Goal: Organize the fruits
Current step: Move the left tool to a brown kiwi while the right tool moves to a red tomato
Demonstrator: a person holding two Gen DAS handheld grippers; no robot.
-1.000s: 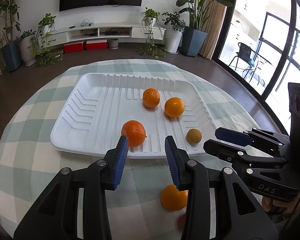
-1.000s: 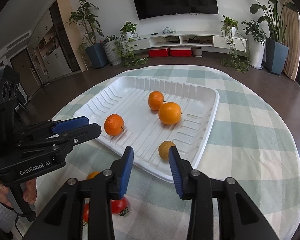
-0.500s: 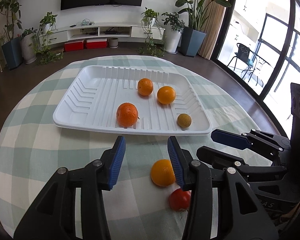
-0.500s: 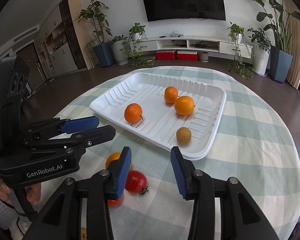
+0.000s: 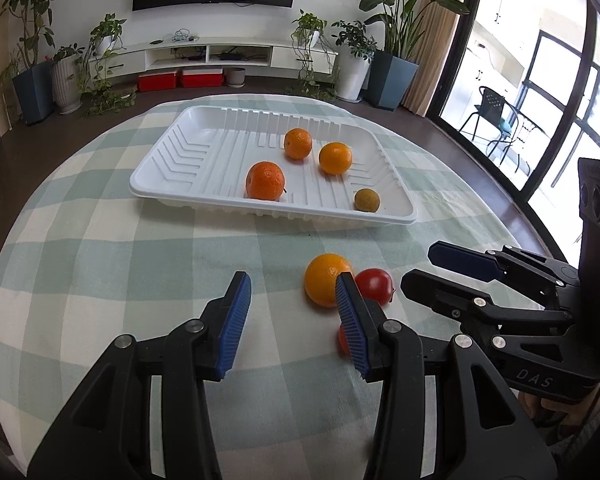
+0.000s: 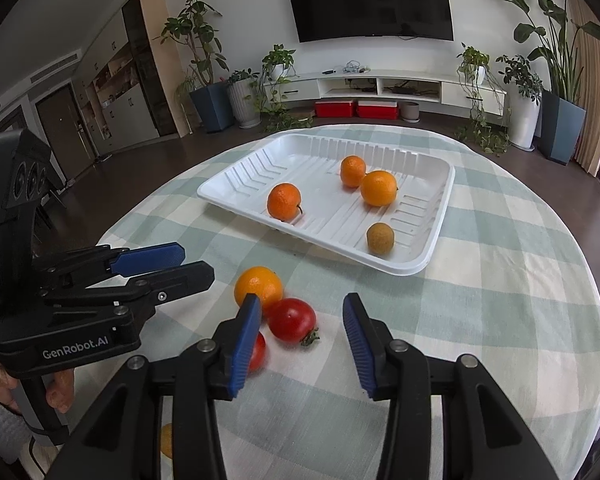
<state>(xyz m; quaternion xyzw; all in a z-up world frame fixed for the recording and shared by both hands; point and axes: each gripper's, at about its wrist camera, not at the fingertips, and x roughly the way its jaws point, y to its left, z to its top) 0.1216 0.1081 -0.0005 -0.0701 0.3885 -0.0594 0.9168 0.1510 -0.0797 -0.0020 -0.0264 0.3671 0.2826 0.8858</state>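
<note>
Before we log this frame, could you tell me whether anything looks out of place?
Yes: one round orange and two red tomatoes lie on the checked tablecloth, outside the white ribbed plastic tray.

In the frame's centre a white tray (image 6: 440,216) sits on the checked worktop (image 6: 500,300), holding three oranges and a small brownish fruit (image 6: 380,238). Below it, an orange (image 6: 259,287) touches a red tomato (image 6: 291,319). The right gripper (image 6: 298,338) gapes at bottom centre, empty; the left gripper (image 6: 172,264) reaches in from the left.
</note>
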